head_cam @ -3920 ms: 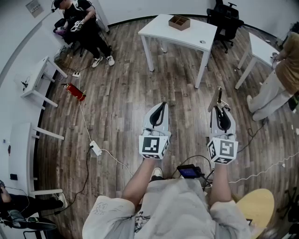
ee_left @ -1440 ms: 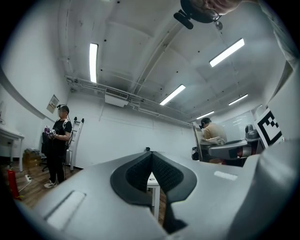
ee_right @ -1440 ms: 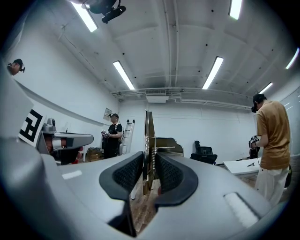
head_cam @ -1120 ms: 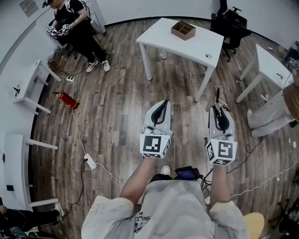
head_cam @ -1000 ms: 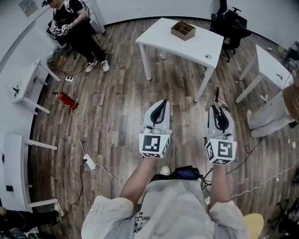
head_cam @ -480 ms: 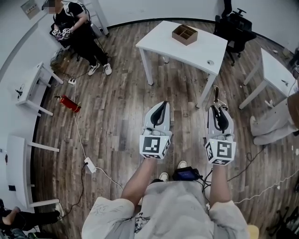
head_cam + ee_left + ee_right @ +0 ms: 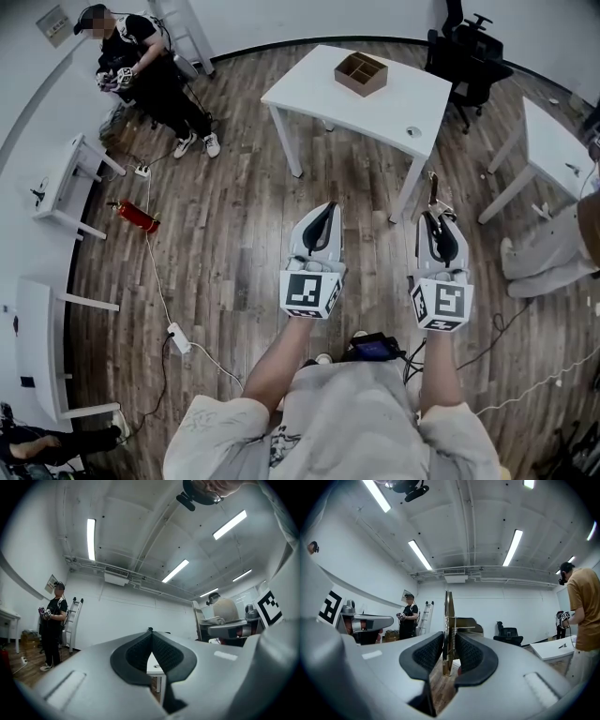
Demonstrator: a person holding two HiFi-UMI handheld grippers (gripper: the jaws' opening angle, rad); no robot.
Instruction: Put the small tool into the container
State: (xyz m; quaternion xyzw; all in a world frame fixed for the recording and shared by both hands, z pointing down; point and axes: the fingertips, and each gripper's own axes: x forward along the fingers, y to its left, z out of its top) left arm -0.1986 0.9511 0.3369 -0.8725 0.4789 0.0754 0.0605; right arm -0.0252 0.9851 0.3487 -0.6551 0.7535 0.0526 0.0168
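Observation:
A brown wooden container (image 7: pixel 361 73) with compartments stands on the white table (image 7: pixel 323 89) ahead of me. My right gripper (image 7: pixel 437 223) is shut on the small tool (image 7: pixel 434 191), a thin brass-coloured metal piece with a spring that sticks out past the fingertips. In the right gripper view the small tool (image 7: pixel 448 630) stands upright between the pads of the right gripper (image 7: pixel 449 641). My left gripper (image 7: pixel 324 223) is held beside it at the same height, with its tips touching and nothing in it. The left gripper view shows the left gripper (image 7: pixel 150 633) with its pads meeting at the tip.
A small round object (image 7: pixel 413 131) lies near the table's right corner. A black office chair (image 7: pixel 469 42) stands behind the table and another white table (image 7: pixel 553 136) stands at the right. A seated person (image 7: pixel 141 66), a red extinguisher (image 7: pixel 136 214) and a power strip (image 7: pixel 177 337) are at the left.
The table with the container has come nearer and shifted left in the head view as the person walks forward. Both grippers keep their places in the view, the right still holding the tool.

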